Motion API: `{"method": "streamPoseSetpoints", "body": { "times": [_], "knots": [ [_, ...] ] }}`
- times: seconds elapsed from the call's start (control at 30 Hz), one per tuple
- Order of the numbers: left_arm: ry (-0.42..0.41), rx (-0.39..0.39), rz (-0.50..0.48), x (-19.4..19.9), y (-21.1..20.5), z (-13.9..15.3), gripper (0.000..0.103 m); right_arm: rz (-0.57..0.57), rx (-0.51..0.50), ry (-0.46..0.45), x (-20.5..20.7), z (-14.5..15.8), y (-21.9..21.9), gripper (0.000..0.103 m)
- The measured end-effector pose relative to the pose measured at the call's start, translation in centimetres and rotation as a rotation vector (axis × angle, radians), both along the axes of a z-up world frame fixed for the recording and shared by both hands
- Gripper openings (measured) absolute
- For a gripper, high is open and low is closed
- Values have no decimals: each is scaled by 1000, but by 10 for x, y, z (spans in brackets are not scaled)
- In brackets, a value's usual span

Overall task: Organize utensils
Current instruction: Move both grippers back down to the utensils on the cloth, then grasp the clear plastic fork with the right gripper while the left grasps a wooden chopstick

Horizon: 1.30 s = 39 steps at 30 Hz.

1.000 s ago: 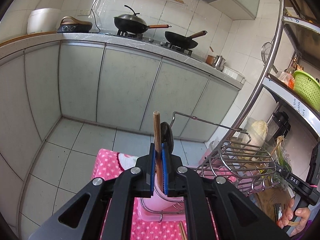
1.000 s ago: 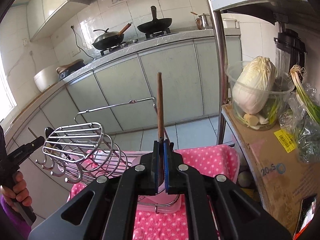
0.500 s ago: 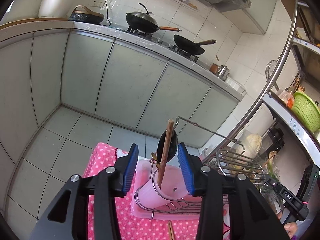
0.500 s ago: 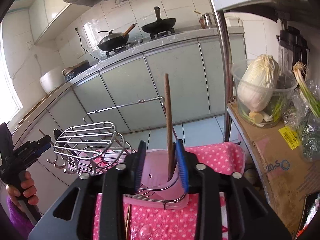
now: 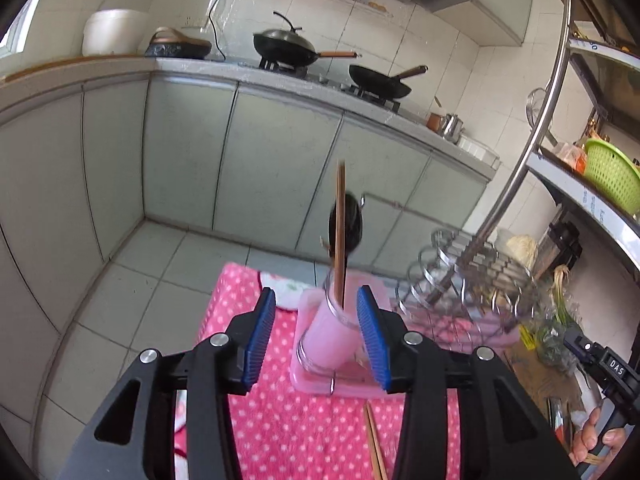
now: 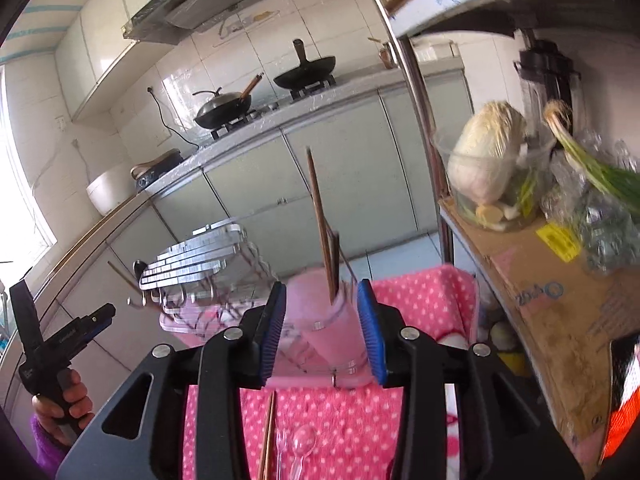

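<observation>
A pink utensil cup stands in a wire ring on a pink tray. Brown chopsticks and a black spoon stand upright in it. My left gripper is open, and the cup shows beyond its blue pads, untouched. In the right wrist view the same cup holds the chopsticks. My right gripper is open too, with nothing pressed between its pads. More chopsticks, a clear plastic spoon and a small fork lie on the pink dotted cloth.
A wire rack stands beside the cup on the tray. A steel shelf post rises to the right, with a cabbage in a clear tub on a cardboard box. Grey kitchen cabinets stand behind.
Both grippers were shut on a chopstick each above the cup. They have opened, left the chopsticks standing in the cup, and drawn back from it.
</observation>
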<state>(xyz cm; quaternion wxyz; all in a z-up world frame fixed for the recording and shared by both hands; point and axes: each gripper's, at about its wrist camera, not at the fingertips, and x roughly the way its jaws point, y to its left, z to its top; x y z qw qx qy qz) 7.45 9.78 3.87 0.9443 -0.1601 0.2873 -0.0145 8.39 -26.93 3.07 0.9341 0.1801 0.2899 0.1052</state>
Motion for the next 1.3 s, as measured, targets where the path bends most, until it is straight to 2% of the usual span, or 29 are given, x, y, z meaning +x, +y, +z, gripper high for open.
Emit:
{"method": "streamPoseSetpoints", "body": {
  "times": [0.23, 0.33, 0.43, 0.53, 0.63, 0.8, 1.0, 1.2, 1.3],
  "knots": [
    [127, -16, -114, -11, -24, -48, 40, 102, 55, 251, -6, -79, 19, 38],
    [210, -31, -192, -10, -38, -72, 37, 176, 123, 357, -4, -108, 34, 38],
    [265, -60, -216, -13, -45, -92, 35, 260, 222, 480, 0, -140, 53, 37],
    [283, -78, -225, -17, -47, -101, 34, 295, 236, 541, 2, -159, 71, 37],
    [289, -82, -232, -19, -50, -103, 34, 311, 231, 576, 5, -171, 86, 30],
    [289, -88, -242, -20, -48, -102, 34, 309, 182, 605, 12, -182, 105, 28],
    [306, -91, -246, -15, -48, -106, 34, 304, 129, 637, 19, -196, 125, 8],
    [386, -100, -264, -2, -54, -120, 31, 252, 139, 576, 14, -184, 112, 6],
    [455, -102, -283, 9, -63, -132, 23, 204, 107, 529, 10, -172, 100, 6]
  ]
}}
